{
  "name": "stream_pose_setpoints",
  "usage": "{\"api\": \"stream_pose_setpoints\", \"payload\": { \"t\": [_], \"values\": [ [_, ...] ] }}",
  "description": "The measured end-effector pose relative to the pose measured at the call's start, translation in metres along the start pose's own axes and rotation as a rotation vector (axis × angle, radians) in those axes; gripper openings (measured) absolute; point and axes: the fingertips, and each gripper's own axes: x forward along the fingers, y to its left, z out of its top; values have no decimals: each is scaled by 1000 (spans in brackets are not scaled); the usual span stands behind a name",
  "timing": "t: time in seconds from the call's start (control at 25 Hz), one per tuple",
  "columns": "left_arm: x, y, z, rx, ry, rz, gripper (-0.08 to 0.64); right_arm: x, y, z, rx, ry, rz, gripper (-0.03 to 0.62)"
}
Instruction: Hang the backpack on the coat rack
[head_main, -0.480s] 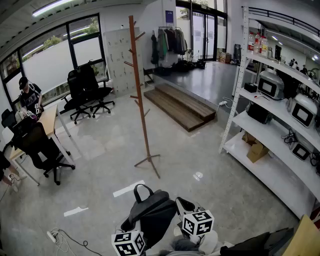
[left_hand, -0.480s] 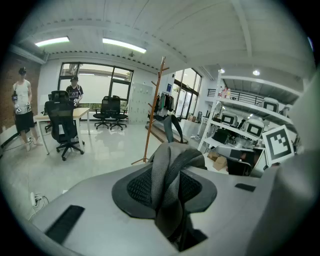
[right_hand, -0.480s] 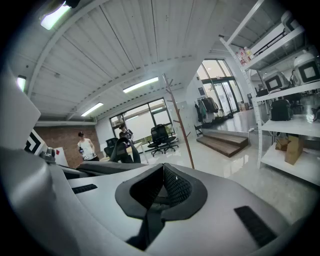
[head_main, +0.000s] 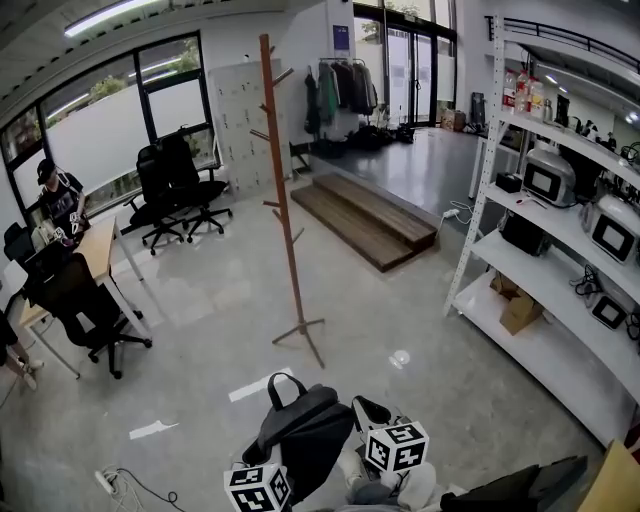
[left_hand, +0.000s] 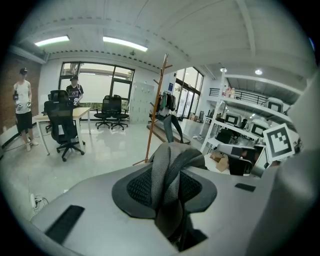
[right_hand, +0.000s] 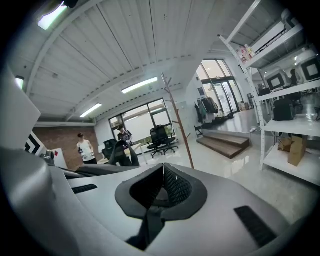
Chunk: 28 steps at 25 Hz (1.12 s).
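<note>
Coat rack: tall brown wooden pole (head_main: 281, 200) with short upturned pegs and splayed feet, standing well ahead of both grippers' tips, apart from everything they carry.
Backpack: dark grey fabric backpack (head_main: 305, 430), directly in front of the two grippers and between them, not yet near any peg; its black top handle loop (head_main: 286, 374) points away from the jaws, toward the rack.
Left gripper: (left_hand: 165, 190) clamped on the strap, pads pressing it from both sides.
Right gripper: (right_hand: 161, 172) jaws together at the tips; nothing plainly between them, though the bag lies just to its left.
Strap: grey mesh shoulder strap (left_hand: 172, 155), folded upright in the left jaws and bulging out beyond them.
Risk, slip: the bag's weight seems to hang mostly from one soft, folded strap; the mesh may creep out of the pads on lifting.
Risk, swing: held off-centre, the backpack could rotate, turning the handle loop away from the peg.
Risk, rack: a bump from the bag could rock the light pole.
</note>
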Motion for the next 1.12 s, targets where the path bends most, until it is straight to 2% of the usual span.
{"api": "stream_pose_setpoints", "payload": {
  "t": [0.48,1.12],
  "values": [
    [58,8,32,-5,20,31,92,67,-26,17,13,25,27,12],
    [153,9,100,-18,33,48,93,171,-74,73,7,35,74,12]
  ]
}}
